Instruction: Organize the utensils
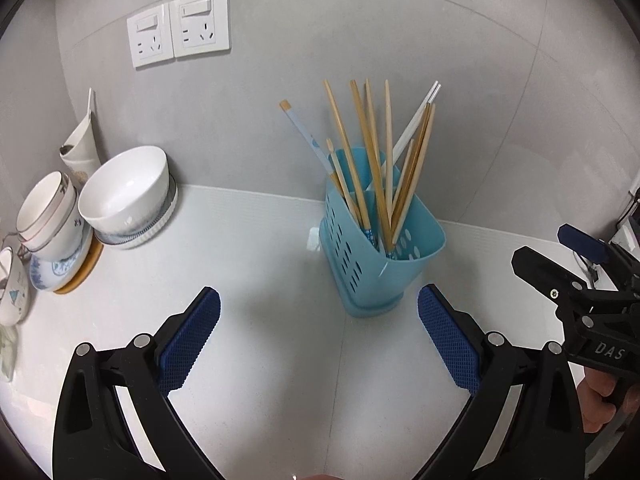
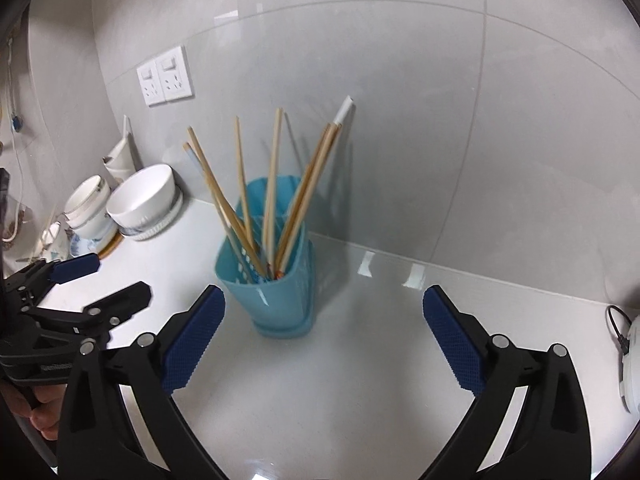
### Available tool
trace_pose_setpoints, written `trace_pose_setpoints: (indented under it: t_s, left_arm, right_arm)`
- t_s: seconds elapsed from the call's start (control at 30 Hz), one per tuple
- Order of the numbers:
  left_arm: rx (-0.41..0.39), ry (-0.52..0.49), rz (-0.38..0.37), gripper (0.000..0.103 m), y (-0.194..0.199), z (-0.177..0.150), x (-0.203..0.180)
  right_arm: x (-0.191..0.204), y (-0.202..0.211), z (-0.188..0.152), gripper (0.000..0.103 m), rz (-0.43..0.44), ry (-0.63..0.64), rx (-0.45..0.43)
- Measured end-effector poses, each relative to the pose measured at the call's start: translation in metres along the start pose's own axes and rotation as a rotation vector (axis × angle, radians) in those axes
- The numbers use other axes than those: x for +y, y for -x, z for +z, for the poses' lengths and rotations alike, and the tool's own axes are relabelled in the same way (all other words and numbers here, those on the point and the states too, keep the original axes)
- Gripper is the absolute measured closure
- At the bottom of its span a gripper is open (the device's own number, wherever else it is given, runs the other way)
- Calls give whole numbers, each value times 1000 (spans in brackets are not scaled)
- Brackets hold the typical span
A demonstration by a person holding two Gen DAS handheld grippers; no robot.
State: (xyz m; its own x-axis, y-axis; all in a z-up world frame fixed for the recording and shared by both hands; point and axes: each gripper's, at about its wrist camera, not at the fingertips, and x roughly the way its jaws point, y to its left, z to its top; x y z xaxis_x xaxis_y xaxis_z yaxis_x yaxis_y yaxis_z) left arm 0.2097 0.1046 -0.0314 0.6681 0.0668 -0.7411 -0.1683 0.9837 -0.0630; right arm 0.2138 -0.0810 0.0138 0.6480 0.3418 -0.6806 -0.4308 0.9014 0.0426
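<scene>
Both the left gripper (image 1: 319, 336) and right gripper (image 2: 324, 338) hang wide apart and empty near a blue slotted utensil holder (image 1: 374, 264) where chopsticks (image 1: 372, 160) stand upright, seemingly already sorted.

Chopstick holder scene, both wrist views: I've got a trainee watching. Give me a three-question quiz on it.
1. True or false: the left gripper is shut on a chopstick.
2. Where do the chopsticks sit? A) flat on the counter B) standing in the blue holder C) in the white bowl
3. Fill in: on the wall behind the counter are two white ____.

Key: 1 false, both it and the right gripper are open and empty; 2 B; 3 sockets.
</scene>
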Motion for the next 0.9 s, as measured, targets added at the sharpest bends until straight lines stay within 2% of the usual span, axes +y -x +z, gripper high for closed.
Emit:
trace_pose_setpoints:
  t_s: [0.9]
  left_arm:
    - [-1,-4,-6,6,-3,4,-4]
  right_arm:
    - [-6,-4,-5,8,-8,-17,29]
